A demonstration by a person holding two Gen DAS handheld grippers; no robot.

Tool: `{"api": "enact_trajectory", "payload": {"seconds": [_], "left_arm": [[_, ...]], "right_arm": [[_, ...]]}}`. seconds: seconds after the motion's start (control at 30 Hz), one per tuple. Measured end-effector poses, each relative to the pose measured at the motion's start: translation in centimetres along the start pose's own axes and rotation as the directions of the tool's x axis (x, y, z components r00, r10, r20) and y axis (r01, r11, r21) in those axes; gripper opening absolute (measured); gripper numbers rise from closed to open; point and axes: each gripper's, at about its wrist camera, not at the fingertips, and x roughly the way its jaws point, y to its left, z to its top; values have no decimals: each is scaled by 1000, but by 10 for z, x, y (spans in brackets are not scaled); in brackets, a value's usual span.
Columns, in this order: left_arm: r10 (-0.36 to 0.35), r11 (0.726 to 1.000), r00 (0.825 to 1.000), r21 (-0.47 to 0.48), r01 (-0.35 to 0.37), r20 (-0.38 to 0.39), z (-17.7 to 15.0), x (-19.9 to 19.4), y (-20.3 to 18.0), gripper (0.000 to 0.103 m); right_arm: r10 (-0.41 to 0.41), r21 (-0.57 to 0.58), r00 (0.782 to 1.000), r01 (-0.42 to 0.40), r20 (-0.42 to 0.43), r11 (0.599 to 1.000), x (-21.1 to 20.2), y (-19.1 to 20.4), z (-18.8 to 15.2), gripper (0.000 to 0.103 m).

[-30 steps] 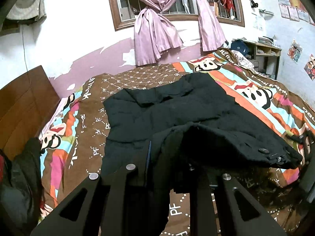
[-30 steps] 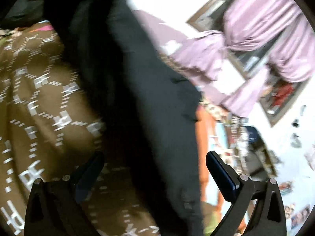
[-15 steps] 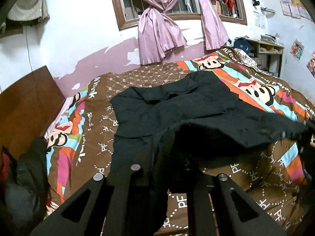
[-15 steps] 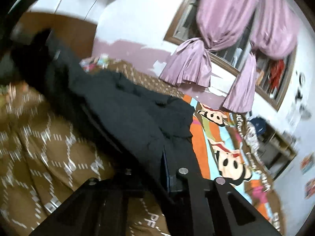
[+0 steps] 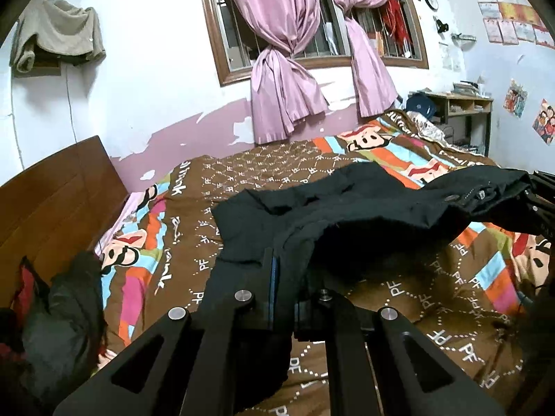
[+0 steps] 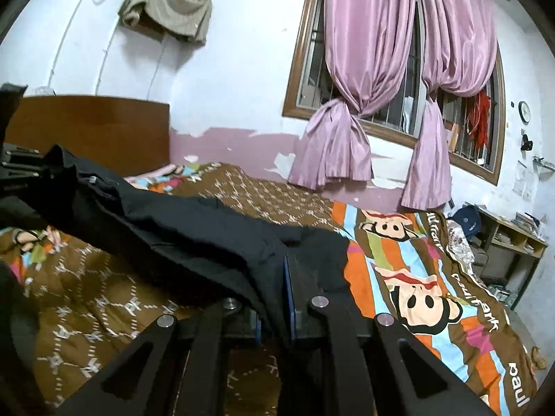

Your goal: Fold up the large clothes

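Both jaws clenched on the near hem of the large black fabric garment (image 5: 347, 208): left gripper (image 5: 284, 277) and right gripper (image 6: 288, 284) hold it raised, rest draped mid-bed on the brown patterned bedspread (image 5: 242, 173). Step: lift for fold. Next, likely carry hem toward the bed's window edge, keeping it taut.

Black garment (image 5: 364, 208) on brown, orange-and-blue-striped cartoon-monkey bedspread (image 5: 242, 173); pink curtains (image 5: 288, 69), white-and-pink wall (image 5: 156, 86).
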Motion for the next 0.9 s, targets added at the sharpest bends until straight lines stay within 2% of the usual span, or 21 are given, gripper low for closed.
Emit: {"api": "enact_trajectory", "payload": {"seconds": [0.13,0.33,0.47,0.63,0.9], "left_arm": [[38,999,999,31,-39,37,6,-33,-5,6],[32,999,996,40,-35,79,16,-61,-1,6],[18,999,997,35,-21,73,18,-54,3,6],[-1,1000,999,21,0,52,29,-27,7,6],[7,999,998,40,-9,62,53,15,16,6]], "right_arm": [[20,-6,998,-20,58,1000,-30,4,15,8],[53,-23,995,-51,80,998,-49,3,41,8],[57,-45,997,-55,46,997,-31,-1,48,8],[68,-79,997,-69,-21,994,4,-8,53,8],[80,-178,985,-107,-152,978,65,-26,75,8]]}}
